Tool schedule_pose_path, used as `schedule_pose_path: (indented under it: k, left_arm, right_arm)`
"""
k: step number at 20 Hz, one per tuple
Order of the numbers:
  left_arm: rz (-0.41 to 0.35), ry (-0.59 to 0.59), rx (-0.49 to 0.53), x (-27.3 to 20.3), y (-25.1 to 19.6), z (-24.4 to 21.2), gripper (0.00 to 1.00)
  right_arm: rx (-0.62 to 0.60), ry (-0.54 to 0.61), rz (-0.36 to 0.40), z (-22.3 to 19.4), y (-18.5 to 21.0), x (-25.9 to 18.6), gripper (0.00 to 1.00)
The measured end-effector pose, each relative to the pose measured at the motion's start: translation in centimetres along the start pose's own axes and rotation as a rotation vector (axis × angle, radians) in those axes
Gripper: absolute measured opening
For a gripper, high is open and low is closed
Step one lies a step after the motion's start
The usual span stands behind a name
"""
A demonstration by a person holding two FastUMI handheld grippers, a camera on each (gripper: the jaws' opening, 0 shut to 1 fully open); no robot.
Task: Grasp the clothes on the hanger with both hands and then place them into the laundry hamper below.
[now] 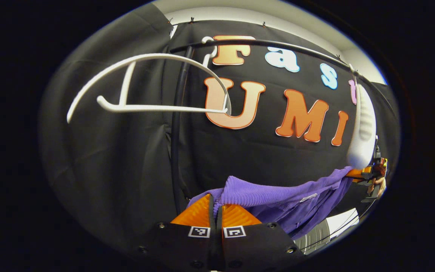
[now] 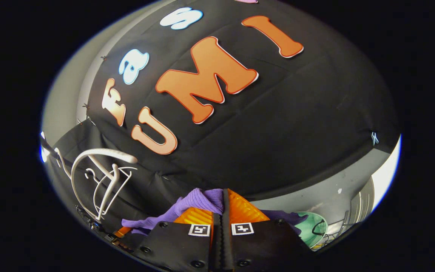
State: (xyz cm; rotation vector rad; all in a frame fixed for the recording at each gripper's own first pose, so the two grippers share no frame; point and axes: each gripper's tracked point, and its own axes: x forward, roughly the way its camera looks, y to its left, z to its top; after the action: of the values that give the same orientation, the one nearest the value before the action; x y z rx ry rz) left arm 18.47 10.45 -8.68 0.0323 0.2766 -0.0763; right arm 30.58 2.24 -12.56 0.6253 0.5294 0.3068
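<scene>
clothes: one purple ribbed knit garment, off the white hanger and stretched between both grippers. judged light, soft and limp; it sags mid-span, so grip bunched fabric at opposite edges. left gripper: fingers together, clamped on a fold. right gripper: fingers together, fabric pinched between them. left gripper view shows the rail and the far gripper holding the other end; right gripper view shows a green-rimmed hamper below.

Even, soft indoor light; both views sharp at centre, strongly bent toward the edges, no glare.
</scene>
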Motion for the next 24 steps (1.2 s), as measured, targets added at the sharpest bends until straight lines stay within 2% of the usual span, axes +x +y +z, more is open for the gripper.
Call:
schedule_pose_path:
  k: [8, 17, 24]
  left_arm:
    - [-0.104, 0.059, 0.016, 0.3, -5.9, -3.7, 0.01]
    - [-0.299, 0.096, 0.012, -1.5, -17.5, -6.0, 0.0]
    - [-0.409, 0.138, 0.039, -2.6, -25.3, -7.9, 0.0]
  right_arm:
    - [-0.046, -0.002, -0.061, -4.5, -0.7, -3.7, 0.07]
    - [-0.058, -0.016, -0.058, -9.5, 2.0, -7.7, 0.07]
    - [-0.072, -0.035, -0.111, -12.4, 1.7, -9.8, 0.07]
